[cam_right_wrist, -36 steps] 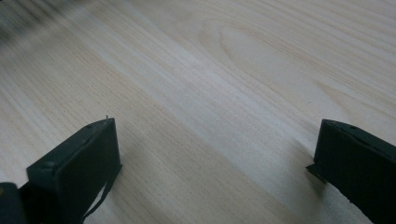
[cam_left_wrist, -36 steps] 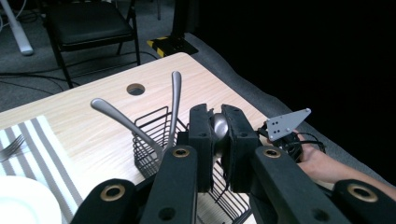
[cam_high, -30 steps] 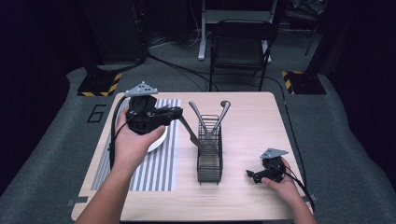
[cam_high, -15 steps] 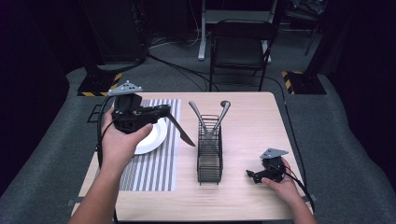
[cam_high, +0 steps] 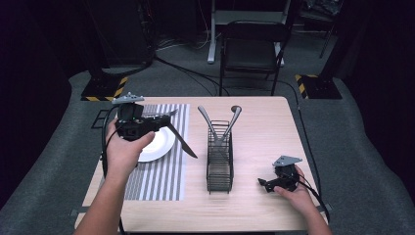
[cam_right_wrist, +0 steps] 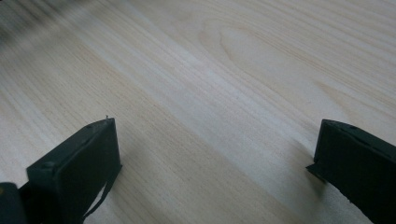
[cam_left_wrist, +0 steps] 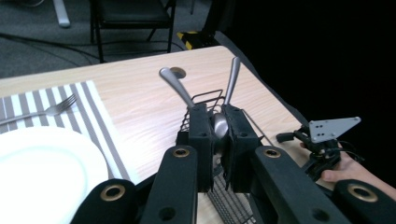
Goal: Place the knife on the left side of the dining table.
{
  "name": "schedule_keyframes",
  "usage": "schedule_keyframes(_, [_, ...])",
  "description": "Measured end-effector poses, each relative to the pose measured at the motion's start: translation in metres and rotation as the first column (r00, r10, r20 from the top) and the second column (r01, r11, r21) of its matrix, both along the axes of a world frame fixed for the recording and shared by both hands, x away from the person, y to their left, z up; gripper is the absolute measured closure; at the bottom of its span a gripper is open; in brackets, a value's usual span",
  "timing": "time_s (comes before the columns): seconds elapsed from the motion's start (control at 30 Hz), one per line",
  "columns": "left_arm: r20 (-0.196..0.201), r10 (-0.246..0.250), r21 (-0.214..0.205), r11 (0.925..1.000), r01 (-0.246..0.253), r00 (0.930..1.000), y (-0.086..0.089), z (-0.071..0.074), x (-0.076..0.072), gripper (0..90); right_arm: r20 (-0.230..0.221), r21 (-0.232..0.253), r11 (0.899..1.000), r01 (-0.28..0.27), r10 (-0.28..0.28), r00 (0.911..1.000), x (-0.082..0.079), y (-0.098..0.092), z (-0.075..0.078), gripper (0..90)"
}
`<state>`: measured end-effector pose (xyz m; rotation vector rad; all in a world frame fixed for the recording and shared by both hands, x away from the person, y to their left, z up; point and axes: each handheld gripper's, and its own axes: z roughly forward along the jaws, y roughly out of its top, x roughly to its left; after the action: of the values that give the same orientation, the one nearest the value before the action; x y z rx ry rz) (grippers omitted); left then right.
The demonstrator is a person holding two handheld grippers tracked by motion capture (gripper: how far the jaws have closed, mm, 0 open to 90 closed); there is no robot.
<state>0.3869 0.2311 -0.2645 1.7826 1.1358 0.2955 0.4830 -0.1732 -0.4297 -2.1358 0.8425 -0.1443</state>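
My left gripper [cam_high: 164, 125] hovers over the white plate [cam_high: 159, 147] at the table's left, shut on a metal knife [cam_high: 182, 143] whose blade slants down and right towards the wire cutlery basket [cam_high: 219, 164]. In the left gripper view the knife [cam_left_wrist: 218, 126] sits pinched between the pads. Two utensil handles [cam_high: 209, 121] lean out of the basket. A fork [cam_left_wrist: 53, 109] lies on the striped placemat [cam_high: 161, 181] beyond the plate. My right gripper [cam_high: 265, 184] rests open on the table's near right, and its jaws [cam_right_wrist: 217, 154] stand wide apart over bare wood.
The light wooden table [cam_high: 264, 127] has bare room to the right of the basket and at the back. A black chair [cam_high: 252, 54] stands behind the table. Dark floor surrounds the table on all sides.
My left gripper has carried the knife leftward and a little lower, away from the basket and over the plate. The right gripper has stayed where it was.
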Motion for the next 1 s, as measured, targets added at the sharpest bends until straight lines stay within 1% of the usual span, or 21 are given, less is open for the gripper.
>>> schedule_keyframes(0.03, [-0.004, 0.0, 0.001, 1.0, 0.0, 1.0, 0.001, -0.002, 0.001, 83.4, -0.001, 0.0, 1.0, -0.001, 0.001, 1.0, 0.0, 0.0, 0.0, 0.0])
schedule_keyframes(0.07, [-0.015, 0.01, -0.008, 0.9999, -0.01, 0.9998, 0.002, -0.005, 0.002, 83.4, -0.001, 0.0, 1.0, 0.0, 0.0, 1.0, 0.0, 0.0, 0.0, 0.0])
schedule_keyframes(0.1, [-0.015, 0.01, -0.008, 0.9999, -0.01, 0.9998, 0.002, -0.005, 0.002, 83.4, -0.001, 0.0, 1.0, 0.0, 0.0, 1.0, 0.0, 0.0, 0.0, 0.0])
schedule_keyframes(0.13, [-0.024, 0.022, -0.015, 0.9996, -0.022, 0.9995, 0.003, -0.009, 0.004, 83.4, 0.0, 0.0, 1.0, 0.0, 0.0, 1.0, 0.0, 0.0, 0.0, 0.0])
schedule_keyframes(0.17, [-0.024, 0.022, -0.015, 0.9996, -0.022, 0.9995, 0.003, -0.009, 0.004, 83.4, 0.0, 0.0, 1.0, 0.0, 0.0, 1.0, 0.0, 0.0, 0.0, 0.0])
schedule_keyframes(0.2, [-0.033, 0.03, -0.017, 0.9994, -0.03, 0.999, 0.005, -0.011, 0.005, 83.4, -0.002, 0.0, 1.0, 0.0, 0.0, 1.0, 0.0, 0.0, 0.0, 0.0])
schedule_keyframes(0.27, [-0.038, 0.044, -0.015, 0.9989, -0.044, 0.9983, 0.008, -0.016, 0.006, 83.4, -0.001, 0.0, 1.0, 0.0, 0.0, 1.0, 0.0, 0.0, 0.0, 0.0])
schedule_keyframes(0.3, [-0.038, 0.044, -0.015, 0.9989, -0.044, 0.9983, 0.008, -0.016, 0.006, 83.4, -0.001, 0.0, 1.0, 0.0, 0.0, 1.0, 0.0, 0.0, 0.0, 0.0])
schedule_keyframes(0.33, [-0.046, 0.055, -0.015, 0.9984, -0.055, 0.9975, 0.011, -0.02, 0.007, 83.4, -0.002, 0.0, 1.0, -0.001, 0.001, 1.0, 0.0, 0.0, 0.0, 0.0])
schedule_keyframes(0.43, [-0.053, 0.061, -0.015, 0.998, -0.061, 0.9968, 0.014, -0.024, 0.008, 83.4, -0.002, 0.0, 1.0, 0.0, 0.0, 1.0, 0.0, 0.0, 0.0, 0.0])
schedule_keyframes(0.53, [-0.068, 0.074, -0.022, 0.9969, -0.076, 0.995, 0.019, -0.03, 0.009, 83.4, -0.002, 0.0, 1.0, 0.0, 0.0, 1.0, 0.0, 0.0, 0.0, 0.0])
schedule_keyframes(0.63, [-0.089, 0.087, -0.018, 0.9959, -0.089, 0.9922, 0.025, -0.039, 0.01, 83.4, -0.002, 0.0, 1.0, 0.0, 0.0, 1.0, 0.0, 0.0, 0.0, 0.0])
schedule_keyframes(0.67, [-0.089, 0.087, -0.018, 0.9959, -0.089, 0.9922, 0.025, -0.039, 0.01, 83.4, -0.002, 0.0, 1.0, 0.0, 0.0, 1.0, 0.0, 0.0, 0.0, 0.0])
schedule_keyframes(0.73, [-0.096, 0.095, -0.011, 0.9953, -0.096, 0.9908, 0.028, -0.044, 0.011, 83.4, -0.001, 0.0, 1.0, 0.003, -0.003, 1.0, 0.0, 0.0, 0.0, 0.0])
schedule_keyframes(0.8, [-0.105, 0.109, -0.007, 0.9939, -0.11, 0.9885, 0.032, -0.048, 0.011, 83.4, -0.002, 0.0, 1.0, 0.0, 0.0, 1.0, 0.0, 0.0, 0.0, 0.0])
schedule_keyframes(0.83, [-0.105, 0.109, -0.007, 0.9939, -0.11, 0.9885, 0.032, -0.048, 0.011, 83.4, -0.002, 0.0, 1.0, 0.0, 0.0, 1.0, 0.0, 0.0, 0.0, 0.0])
schedule_keyframes(0.97, [-0.116, 0.127, -0.013, 0.9915, -0.13, 0.985, 0.039, -0.057, 0.01, 83.4, -0.002, 0.0, 1.0, -0.001, 0.001, 1.0, 0.0, 0.0, 0.0, 0.0])
schedule_keyframes(1.0, [-0.119, 0.126, -0.01, 0.9917, -0.128, 0.9849, 0.04, -0.059, 0.01, 83.4, -0.002, 0.0, 1.0, 0.0, 0.0, 1.0, 0.0, 0.0, 0.0, 0.0])
